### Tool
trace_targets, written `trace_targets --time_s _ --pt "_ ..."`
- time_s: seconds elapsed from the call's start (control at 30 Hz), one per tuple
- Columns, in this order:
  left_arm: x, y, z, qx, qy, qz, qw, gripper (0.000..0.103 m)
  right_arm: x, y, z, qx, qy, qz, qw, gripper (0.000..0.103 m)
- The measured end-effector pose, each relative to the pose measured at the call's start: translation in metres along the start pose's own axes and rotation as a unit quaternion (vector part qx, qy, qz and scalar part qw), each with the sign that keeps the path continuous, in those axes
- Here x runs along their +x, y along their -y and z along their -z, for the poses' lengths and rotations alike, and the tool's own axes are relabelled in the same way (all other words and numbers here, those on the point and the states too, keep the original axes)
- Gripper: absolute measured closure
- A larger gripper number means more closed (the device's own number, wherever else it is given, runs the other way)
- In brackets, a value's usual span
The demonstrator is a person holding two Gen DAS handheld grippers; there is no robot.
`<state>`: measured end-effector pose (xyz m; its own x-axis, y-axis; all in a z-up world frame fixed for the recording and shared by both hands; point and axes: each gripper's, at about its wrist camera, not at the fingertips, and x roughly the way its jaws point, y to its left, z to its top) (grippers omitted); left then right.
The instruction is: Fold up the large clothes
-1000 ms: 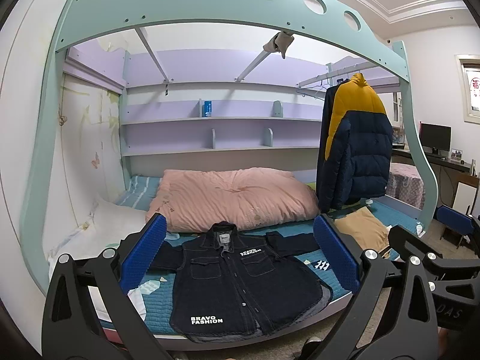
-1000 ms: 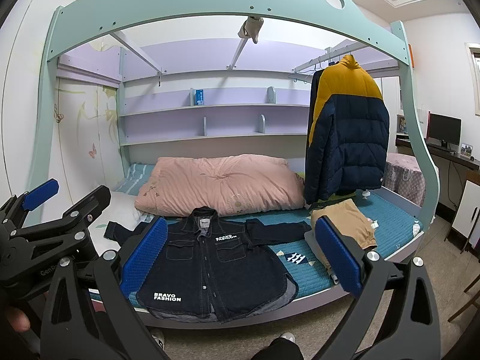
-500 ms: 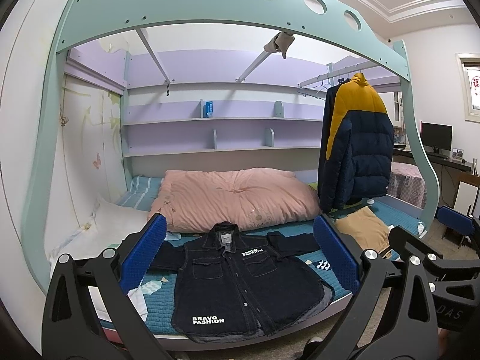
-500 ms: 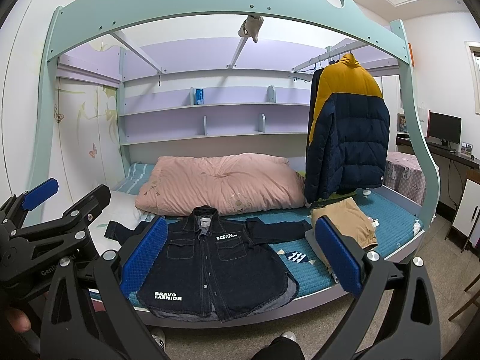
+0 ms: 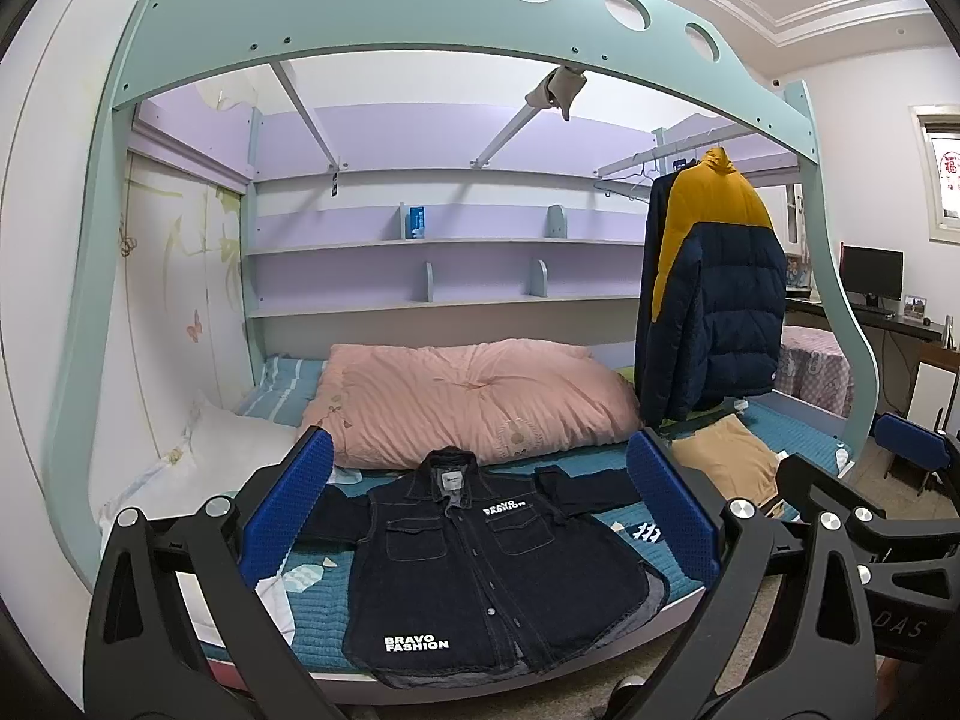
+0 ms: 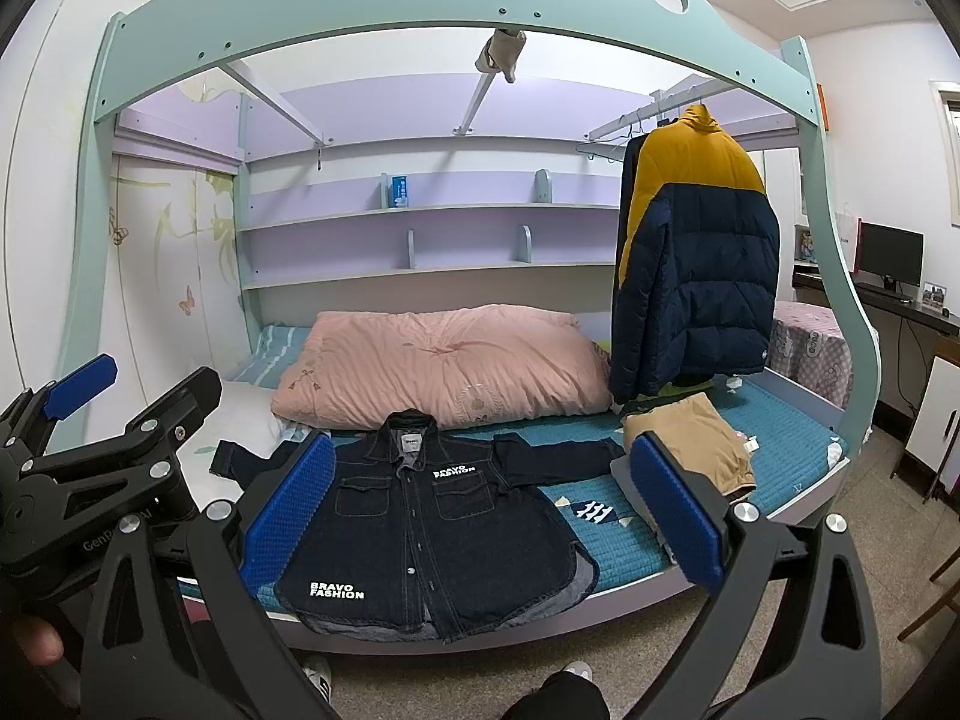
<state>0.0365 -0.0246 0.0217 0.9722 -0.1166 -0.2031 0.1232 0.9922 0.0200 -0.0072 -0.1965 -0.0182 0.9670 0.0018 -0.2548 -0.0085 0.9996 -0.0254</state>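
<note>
Both grippers — left [image 5: 480, 516], right [image 6: 480, 510] — hold their fingers wide apart, empty, above the denim jacket [image 5: 474, 564] spread flat on the bed [image 6: 798, 450].

Denim jacket [image 5: 480, 564]: its left-hand sleeve lies behind the left gripper's [image 5: 477, 510] blue pad in the left wrist view. Small blue box [image 6: 398, 190] on the shelf: print too small to read. Tan garment [image 6: 690, 432]: near edge covered by the right gripper [image 6: 480, 516].

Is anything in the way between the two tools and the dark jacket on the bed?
Nothing visible. The denim jacket lies spread flat at the bed's front edge, and both open tools, left and right, face it through open air.
</note>
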Motion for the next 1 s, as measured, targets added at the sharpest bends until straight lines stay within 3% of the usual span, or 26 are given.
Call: trace_targets --time_s 1.0 --pt "0.0020 -0.0047 0.0001 0.003 0.001 -0.002 1.0000 0.005 -0.0006 -0.0028 0.0003 0.001 -0.001 0.001 1.000 0.008"
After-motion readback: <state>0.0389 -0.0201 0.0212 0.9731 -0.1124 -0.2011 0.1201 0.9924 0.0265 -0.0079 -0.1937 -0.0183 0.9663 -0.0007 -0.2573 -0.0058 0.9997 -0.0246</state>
